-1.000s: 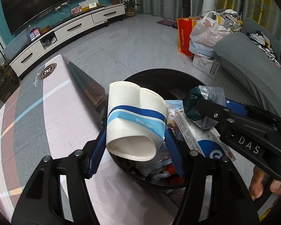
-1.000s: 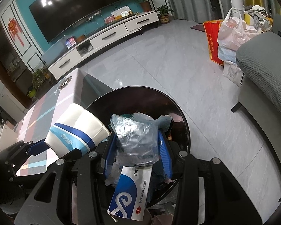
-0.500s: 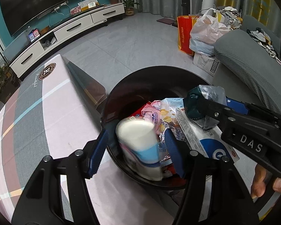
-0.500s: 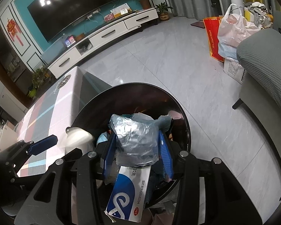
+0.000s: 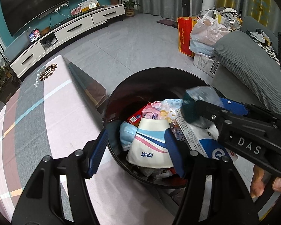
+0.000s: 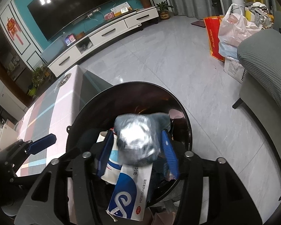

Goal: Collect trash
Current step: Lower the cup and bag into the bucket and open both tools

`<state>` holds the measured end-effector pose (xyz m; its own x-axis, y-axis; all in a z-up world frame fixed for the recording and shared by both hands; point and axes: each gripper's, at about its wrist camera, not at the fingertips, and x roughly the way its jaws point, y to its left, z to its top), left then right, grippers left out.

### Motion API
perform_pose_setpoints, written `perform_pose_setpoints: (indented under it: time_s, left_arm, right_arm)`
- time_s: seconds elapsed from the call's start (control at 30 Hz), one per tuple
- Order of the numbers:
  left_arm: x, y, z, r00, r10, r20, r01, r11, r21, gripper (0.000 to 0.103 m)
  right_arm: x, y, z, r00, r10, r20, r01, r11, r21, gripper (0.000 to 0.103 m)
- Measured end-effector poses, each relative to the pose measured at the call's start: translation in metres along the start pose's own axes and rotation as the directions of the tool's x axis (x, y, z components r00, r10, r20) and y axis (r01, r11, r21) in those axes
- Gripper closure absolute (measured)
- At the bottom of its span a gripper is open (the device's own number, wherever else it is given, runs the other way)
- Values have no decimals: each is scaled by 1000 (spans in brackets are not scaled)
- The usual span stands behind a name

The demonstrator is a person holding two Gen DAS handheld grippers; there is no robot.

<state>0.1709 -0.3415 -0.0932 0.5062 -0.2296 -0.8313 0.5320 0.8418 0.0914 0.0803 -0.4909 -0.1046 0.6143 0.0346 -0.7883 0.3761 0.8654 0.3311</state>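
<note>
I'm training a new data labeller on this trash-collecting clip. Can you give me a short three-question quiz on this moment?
1. True or false: the left gripper is open, and the paper cup lies in the black bin.
2. What is between the right gripper's fingers? A) the paper cup B) a crumpled silvery bag C) nothing
3. Fill in: the white and blue box sticks out over the bin's ____ rim, toward the cameras.

Key: 1 true; 2 B; 3 near
</note>
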Motion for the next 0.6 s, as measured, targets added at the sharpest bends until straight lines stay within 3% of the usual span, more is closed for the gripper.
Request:
perform_pose_setpoints:
  time_s: [0.4, 0.6]
  left_arm:
    - [-10, 3, -2, 1000, -5, 16, 5, 1000, -5, 33]
    - [-18, 7, -6, 1000, -5, 23, 5, 1000, -11, 25]
  right_arm:
    - [-4, 4, 2, 1000, 4, 5, -4, 1000, -1, 45]
    - [-15, 9, 1, 1000, 5, 18, -5, 1000, 4, 45]
